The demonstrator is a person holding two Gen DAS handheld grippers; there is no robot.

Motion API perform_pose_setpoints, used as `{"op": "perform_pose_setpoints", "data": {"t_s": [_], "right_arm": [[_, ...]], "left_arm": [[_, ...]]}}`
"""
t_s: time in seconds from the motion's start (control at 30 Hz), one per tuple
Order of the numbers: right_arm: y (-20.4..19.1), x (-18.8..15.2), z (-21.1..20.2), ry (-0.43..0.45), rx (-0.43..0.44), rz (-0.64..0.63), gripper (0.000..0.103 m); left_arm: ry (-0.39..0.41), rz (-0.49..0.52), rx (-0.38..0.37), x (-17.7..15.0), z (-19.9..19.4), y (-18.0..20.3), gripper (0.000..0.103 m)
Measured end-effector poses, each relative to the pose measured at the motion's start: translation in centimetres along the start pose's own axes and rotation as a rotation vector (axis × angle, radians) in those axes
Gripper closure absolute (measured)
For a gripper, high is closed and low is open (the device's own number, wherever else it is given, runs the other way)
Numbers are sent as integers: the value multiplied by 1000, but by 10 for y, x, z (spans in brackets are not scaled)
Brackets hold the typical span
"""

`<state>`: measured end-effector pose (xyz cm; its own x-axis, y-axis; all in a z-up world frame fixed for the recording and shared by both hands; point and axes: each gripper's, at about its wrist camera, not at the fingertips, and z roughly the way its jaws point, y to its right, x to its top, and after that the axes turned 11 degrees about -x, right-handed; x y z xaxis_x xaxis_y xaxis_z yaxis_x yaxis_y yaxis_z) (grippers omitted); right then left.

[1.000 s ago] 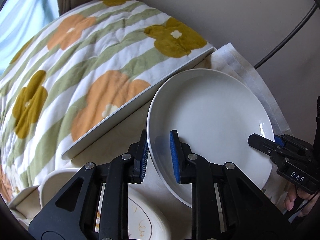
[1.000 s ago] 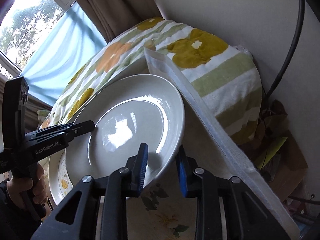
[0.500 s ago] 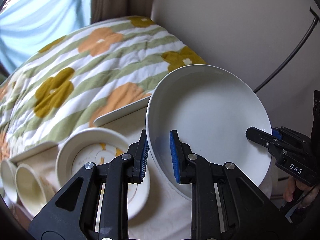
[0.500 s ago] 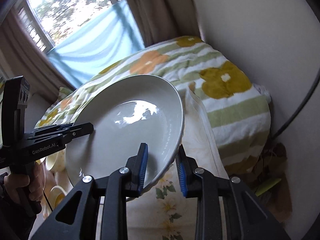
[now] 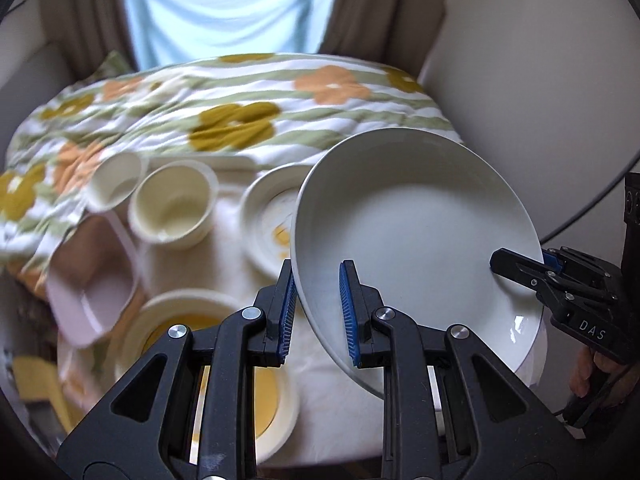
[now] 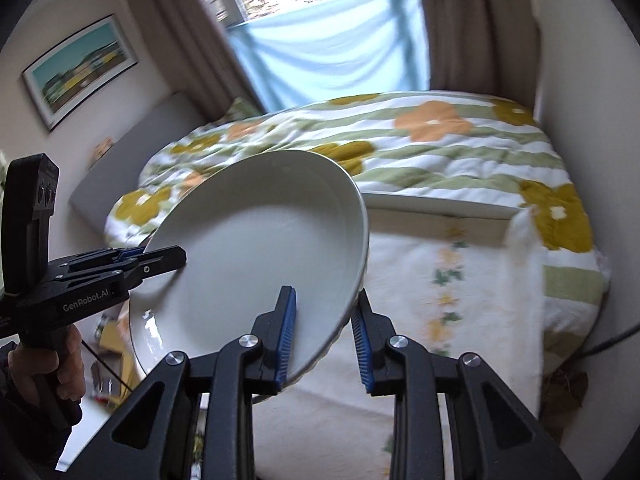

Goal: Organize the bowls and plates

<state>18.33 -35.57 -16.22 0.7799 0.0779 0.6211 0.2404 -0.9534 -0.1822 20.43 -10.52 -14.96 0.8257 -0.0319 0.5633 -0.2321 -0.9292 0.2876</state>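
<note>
While both grippers hold one white plate up off the table, this is how things lie, from left to right:

Far left of the left jaws: a pink rectangular dish [image 5: 90,280] lies tilted on the tablecloth [image 5: 320,432], with two cream cups [image 5: 172,204] beyond it, side by side.
Below the left jaws: a cream bowl [image 5: 192,320] with a yellow inside, partly hidden by the left finger.
Just beyond the left jaws: a patterned plate [image 5: 266,216] flat on the cloth, its right part hidden by the lifted plate.
Left gripper [image 5: 318,312]: jaws clamped on the near rim of the white plate [image 5: 416,236], one blue pad under it, one inside.
White plate: tilted, in the air, its left edge higher, held at two points of the rim.
Right gripper [image 6: 324,336]: jaws clamped on the plate's opposite rim; in the left wrist view it [image 5: 520,266] bites the rim from the right.
Hand: fingers [image 5: 592,376] around the right gripper's handle.
Behind everything: a flowered quilt [image 5: 248,96], then a blue curtain [image 5: 228,4] at the window.
</note>
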Motion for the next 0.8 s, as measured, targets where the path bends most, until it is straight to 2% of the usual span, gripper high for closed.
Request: {"op": "perform_pose_setpoints", "data": {"t_s": [0.13, 0.27, 0.4, 0.53, 0.67, 0.8], "right_arm": [[-34, -9, 16, -45, 78, -63, 77], [-70, -27, 38, -100, 123, -103, 77], [-99, -45, 58, -136, 123, -105, 77], [-119, -58, 75, -168, 87, -89, 77], [-130, -66, 84, -187, 47, -56, 77], [-140, -71, 89, -194, 6, -43, 77]], "left_arm": [[7, -93, 61, -35, -27, -38, 85], [-9, -140, 92, -68, -39, -74, 85], [-43, -160, 73, -96, -35, -110, 85], [-86, -180, 17, -115, -19, -143, 85], [-133, -195, -41, -128, -2, -166, 85], [-164, -172, -58, -134, 7, -177, 85]]}}
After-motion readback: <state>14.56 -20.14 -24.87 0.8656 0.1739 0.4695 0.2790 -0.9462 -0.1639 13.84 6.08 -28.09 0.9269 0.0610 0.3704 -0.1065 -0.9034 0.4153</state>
